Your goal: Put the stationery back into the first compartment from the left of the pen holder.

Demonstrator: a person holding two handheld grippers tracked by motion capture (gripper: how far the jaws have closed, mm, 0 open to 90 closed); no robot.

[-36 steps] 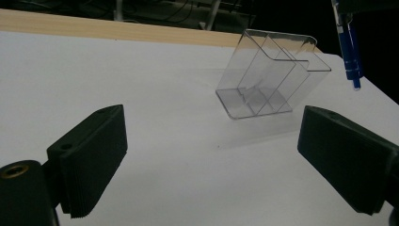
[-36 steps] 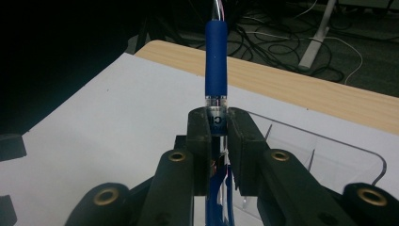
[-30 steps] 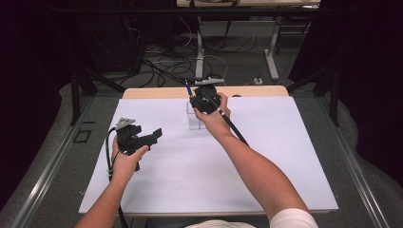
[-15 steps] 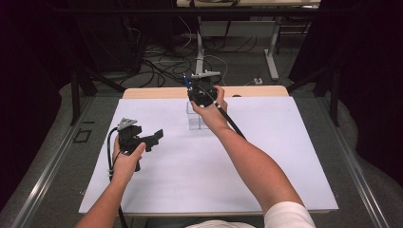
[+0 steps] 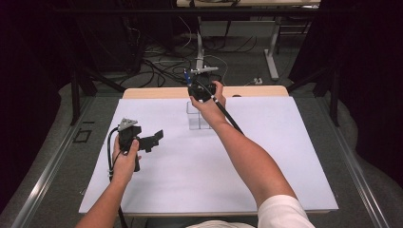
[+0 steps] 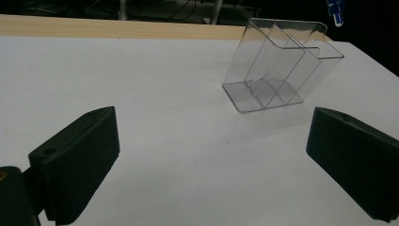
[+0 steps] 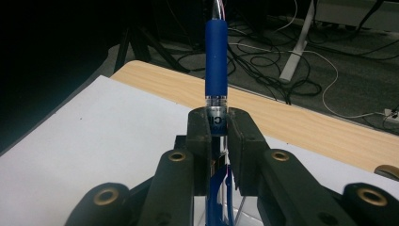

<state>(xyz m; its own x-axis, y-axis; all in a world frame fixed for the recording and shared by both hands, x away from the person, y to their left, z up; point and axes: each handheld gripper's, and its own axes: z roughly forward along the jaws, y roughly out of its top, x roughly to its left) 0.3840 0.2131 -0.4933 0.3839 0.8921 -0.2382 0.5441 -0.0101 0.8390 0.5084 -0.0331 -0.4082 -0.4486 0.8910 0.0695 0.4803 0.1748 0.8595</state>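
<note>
My right gripper (image 5: 194, 86) hangs over the table's far edge, just beyond a clear plastic divided holder (image 5: 197, 117). It is shut on a blue pen (image 5: 187, 75). In the right gripper view the pen (image 7: 216, 61) stands up between the closed jaws of the right gripper (image 7: 219, 123). My left gripper (image 5: 153, 138) is held at the left over the white sheet, open, with nothing between its pads. In the left gripper view the left gripper (image 6: 211, 120) points toward the holder (image 6: 277, 66), which stands well ahead. The pen's end (image 6: 336, 10) hangs above the holder.
A white sheet (image 5: 266, 156) covers most of the table. A bare wooden strip (image 5: 256, 90) runs along the far edge. Beyond it, cables and table legs (image 5: 199, 47) lie on the dark floor.
My right hand has carried the pen away from me, from above the holder to beyond the table's far edge, and slightly up. The left hand has stayed in place.
</note>
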